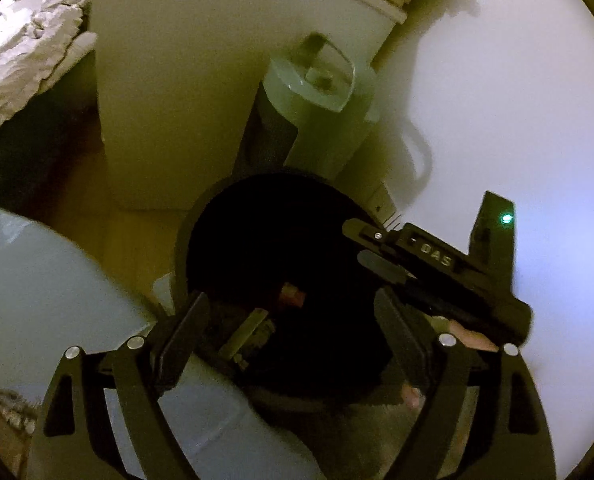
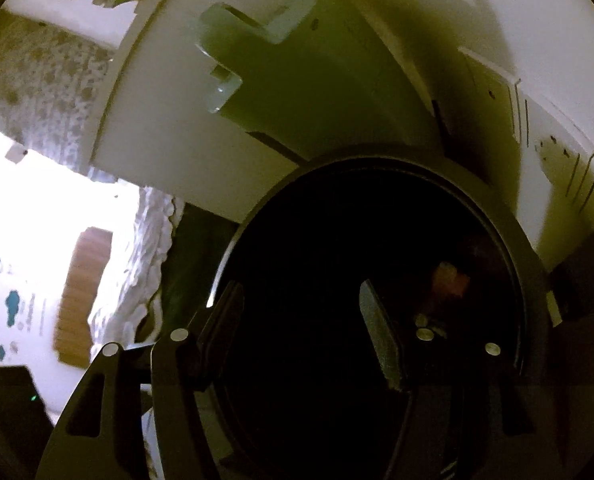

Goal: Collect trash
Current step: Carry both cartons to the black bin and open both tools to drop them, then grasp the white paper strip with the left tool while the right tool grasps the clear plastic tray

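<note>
The round mouth of the black bin gapes wide, free room straight down between the rim. Behind it a white cabinet and a pale fan crowd close, and the right gripper juts across the rim, narrowing that side.

The left black plastic hand-held gripper had flat dark fingers and silver round pivot screws. The right hand-held gripper matched it, with triangular cut-outs in its arms.
</note>
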